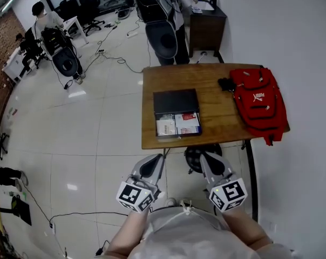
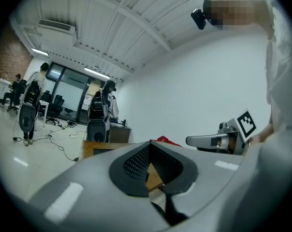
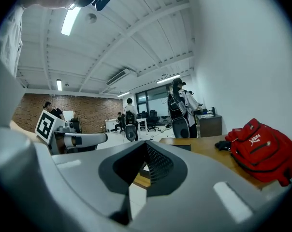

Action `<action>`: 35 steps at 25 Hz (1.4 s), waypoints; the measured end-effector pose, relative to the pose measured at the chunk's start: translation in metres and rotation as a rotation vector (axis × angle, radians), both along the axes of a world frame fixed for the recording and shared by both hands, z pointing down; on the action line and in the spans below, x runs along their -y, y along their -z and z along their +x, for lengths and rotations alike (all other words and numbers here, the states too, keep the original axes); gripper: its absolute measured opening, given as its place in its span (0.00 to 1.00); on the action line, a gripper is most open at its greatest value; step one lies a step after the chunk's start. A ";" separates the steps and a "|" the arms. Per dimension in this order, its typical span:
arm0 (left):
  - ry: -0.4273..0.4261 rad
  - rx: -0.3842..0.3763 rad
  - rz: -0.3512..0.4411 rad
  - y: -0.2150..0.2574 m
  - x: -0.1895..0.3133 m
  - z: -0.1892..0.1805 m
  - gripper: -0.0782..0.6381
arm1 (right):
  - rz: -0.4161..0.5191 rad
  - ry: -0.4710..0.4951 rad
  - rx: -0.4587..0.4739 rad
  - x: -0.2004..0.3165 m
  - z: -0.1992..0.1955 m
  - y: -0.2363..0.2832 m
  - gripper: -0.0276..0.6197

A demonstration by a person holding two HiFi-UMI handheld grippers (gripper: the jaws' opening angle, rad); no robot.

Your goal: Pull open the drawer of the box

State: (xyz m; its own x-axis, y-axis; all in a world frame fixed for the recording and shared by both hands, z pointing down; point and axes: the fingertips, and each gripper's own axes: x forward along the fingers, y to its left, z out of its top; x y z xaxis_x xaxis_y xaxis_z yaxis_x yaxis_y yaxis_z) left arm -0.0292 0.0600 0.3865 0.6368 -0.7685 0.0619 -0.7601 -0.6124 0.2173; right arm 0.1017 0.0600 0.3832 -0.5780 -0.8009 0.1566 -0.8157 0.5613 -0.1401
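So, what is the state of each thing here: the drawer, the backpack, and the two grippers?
drawer: pulled open, packets showing inside
box: sits on the table
red backpack: lies flat on the table
left gripper: jaws together, empty, short of the table
right gripper: jaws together, empty, short of the table

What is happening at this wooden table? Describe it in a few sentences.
A person stands short of the brown wooden table, holding the left tongs and the right tongs close to the body, both shut and empty. On the table, the flat black box has its drawer pulled out, with packets showing inside. A red fabric backpack lies beside the box, untouched.
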 end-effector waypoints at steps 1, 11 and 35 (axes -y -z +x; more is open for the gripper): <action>-0.004 0.002 0.004 0.002 -0.001 -0.002 0.12 | -0.001 -0.002 -0.003 -0.001 -0.003 0.000 0.05; -0.043 0.009 0.028 0.008 -0.008 -0.009 0.12 | -0.025 -0.013 -0.042 -0.010 -0.021 -0.012 0.05; -0.057 -0.011 0.045 0.017 -0.015 -0.009 0.12 | -0.032 -0.040 -0.056 -0.016 -0.020 -0.014 0.05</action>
State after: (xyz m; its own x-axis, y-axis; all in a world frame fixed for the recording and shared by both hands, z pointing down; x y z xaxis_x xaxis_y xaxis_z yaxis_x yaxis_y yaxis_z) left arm -0.0386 0.0747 0.3697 0.6797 -0.7332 0.0210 -0.7219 -0.6636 0.1963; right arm 0.0812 0.0757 0.3977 -0.5351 -0.8172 0.2139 -0.8445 0.5239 -0.1110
